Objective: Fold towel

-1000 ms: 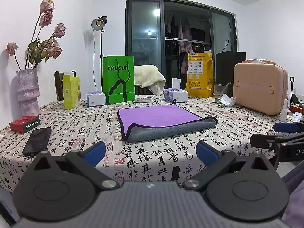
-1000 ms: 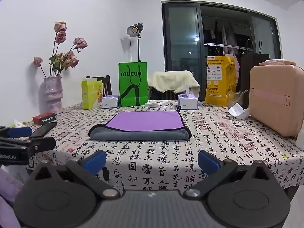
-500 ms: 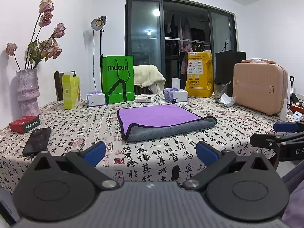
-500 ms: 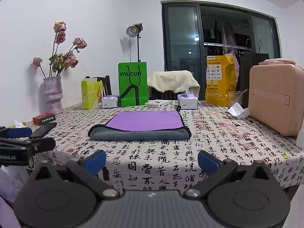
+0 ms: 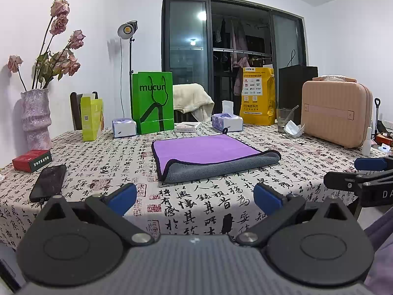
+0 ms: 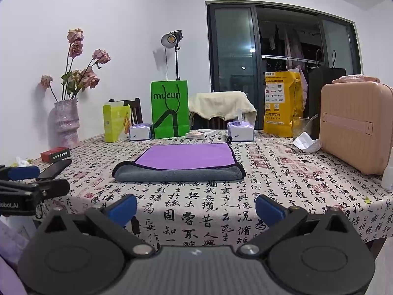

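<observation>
A purple towel (image 5: 203, 148) with a grey underside lies folded on the table, its grey fold edge towards me; it also shows in the right wrist view (image 6: 186, 158). My left gripper (image 5: 195, 198) is open and empty, held off the table's near edge, well short of the towel. My right gripper (image 6: 196, 207) is open and empty, also off the near edge. Each gripper shows in the other's view: the right one at the far right of the left wrist view (image 5: 361, 174), the left one at the far left of the right wrist view (image 6: 29, 182).
On the patterned tablecloth (image 5: 221, 201): a phone (image 5: 48, 182), a red box (image 5: 32, 161), a vase (image 5: 36, 120), a yellow-green box (image 5: 92, 118), a green bag (image 5: 152, 105), tissue boxes (image 5: 227, 121), a yellow bag (image 5: 258, 99), a glass (image 5: 283, 120), a pink case (image 5: 336, 113).
</observation>
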### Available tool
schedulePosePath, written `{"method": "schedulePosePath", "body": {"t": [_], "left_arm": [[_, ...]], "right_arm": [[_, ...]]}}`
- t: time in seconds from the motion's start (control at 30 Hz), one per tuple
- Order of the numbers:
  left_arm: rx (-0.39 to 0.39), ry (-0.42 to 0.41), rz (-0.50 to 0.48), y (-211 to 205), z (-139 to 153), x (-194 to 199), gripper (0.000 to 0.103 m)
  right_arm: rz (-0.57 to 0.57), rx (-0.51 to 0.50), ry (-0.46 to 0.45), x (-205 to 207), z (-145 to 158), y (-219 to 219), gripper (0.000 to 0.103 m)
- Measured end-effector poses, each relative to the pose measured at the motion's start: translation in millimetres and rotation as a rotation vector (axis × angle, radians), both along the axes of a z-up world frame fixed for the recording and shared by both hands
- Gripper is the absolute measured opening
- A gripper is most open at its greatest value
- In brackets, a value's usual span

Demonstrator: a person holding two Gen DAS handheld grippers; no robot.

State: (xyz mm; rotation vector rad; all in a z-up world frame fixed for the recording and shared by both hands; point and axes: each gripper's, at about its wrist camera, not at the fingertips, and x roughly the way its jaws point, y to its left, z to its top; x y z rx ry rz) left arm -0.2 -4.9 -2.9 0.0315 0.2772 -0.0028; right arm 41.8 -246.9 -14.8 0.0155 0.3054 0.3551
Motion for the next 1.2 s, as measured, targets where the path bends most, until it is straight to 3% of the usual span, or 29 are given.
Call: {"method": "schedulePosePath", "body": {"t": [1.2], "left_arm": [[0.001,0.002,-0.001,0.8,0.2,0.2,0.103]], "right_arm": [[-0.002,0.008,0.009,1.9,-1.5,-0.7,0.103]]}}
